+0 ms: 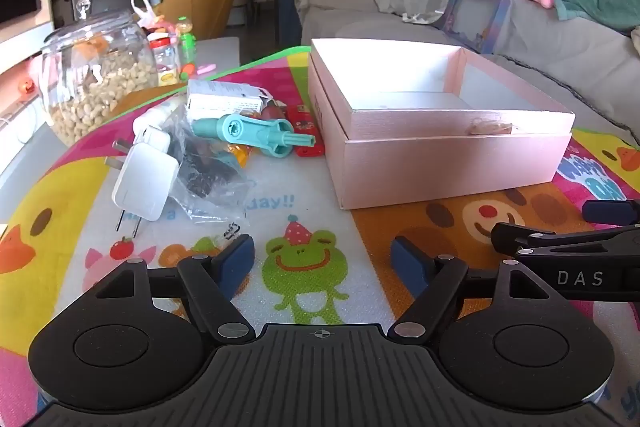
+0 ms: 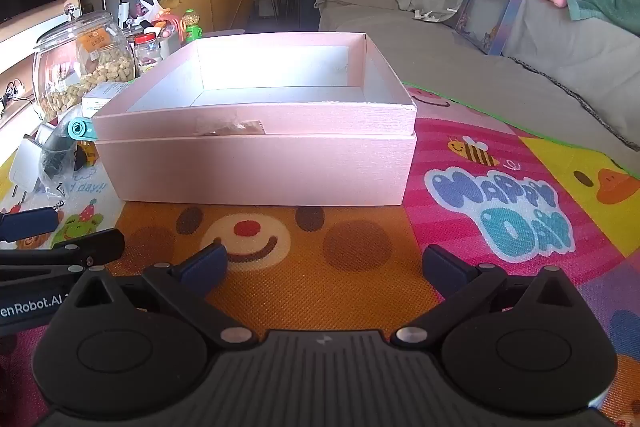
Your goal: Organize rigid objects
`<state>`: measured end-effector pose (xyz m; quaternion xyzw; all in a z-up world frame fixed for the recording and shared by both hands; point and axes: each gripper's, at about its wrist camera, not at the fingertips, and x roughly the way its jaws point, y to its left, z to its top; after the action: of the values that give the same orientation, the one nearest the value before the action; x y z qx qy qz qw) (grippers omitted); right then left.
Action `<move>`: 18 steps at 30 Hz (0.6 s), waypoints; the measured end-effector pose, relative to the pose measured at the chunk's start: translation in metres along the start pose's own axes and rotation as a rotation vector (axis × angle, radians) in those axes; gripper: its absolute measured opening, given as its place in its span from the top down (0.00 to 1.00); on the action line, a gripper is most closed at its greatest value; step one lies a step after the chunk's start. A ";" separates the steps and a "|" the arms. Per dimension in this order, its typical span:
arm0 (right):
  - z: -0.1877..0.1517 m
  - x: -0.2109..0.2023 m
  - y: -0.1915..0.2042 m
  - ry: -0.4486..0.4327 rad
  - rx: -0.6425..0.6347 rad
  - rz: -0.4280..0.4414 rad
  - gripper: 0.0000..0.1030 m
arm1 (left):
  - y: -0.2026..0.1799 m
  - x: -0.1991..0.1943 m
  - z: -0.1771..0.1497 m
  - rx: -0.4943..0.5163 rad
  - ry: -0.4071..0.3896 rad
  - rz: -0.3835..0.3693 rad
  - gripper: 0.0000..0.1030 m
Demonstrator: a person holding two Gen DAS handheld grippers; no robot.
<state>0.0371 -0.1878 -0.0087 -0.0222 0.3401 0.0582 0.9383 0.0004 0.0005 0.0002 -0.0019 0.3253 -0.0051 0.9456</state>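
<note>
The colourful cartoon-printed play mat (image 1: 312,187) carries everything; toward its far right stands the open pale-pink cardboard box (image 1: 440,155), seated in its own lid, its white interior bare as far as either view shows. Near the mat's far left edge lies the heap still to be sorted: a white rectangular carton (image 1: 224,99), a white square plug-in charger (image 1: 144,183) with its prongs toward the near edge, a crumpled clear plastic bag with dark contents (image 1: 204,163), a teal plastic toy tool (image 1: 256,133) and a flat red piece (image 1: 306,135) just beside the box's left wall. The likely trouble is in that heap: the items overlap, so closing on the teal tool could snag the slack bag or drag the charger along, and the smooth charger may slip from the pads. The left gripper (image 1: 324,263) hovers over the near part of the mat with its jaws spread wide, holding and touching nothing; the right gripper (image 2: 324,263), just beside it and facing the box's front wall, is likewise fully spread and empty.
</note>
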 end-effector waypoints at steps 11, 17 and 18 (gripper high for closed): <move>0.000 0.000 0.000 -0.004 0.001 0.001 0.00 | 0.002 -0.002 0.001 -0.003 -0.004 -0.003 0.21; 0.000 0.000 0.000 -0.005 0.002 0.001 0.00 | 0.003 -0.003 0.003 -0.007 -0.005 -0.006 0.21; 0.000 0.000 0.000 -0.005 0.001 0.001 0.00 | 0.003 -0.003 0.003 -0.007 -0.005 -0.006 0.21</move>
<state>0.0371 -0.1878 -0.0088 -0.0212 0.3379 0.0584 0.9391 0.0001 0.0035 0.0048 -0.0064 0.3228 -0.0070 0.9464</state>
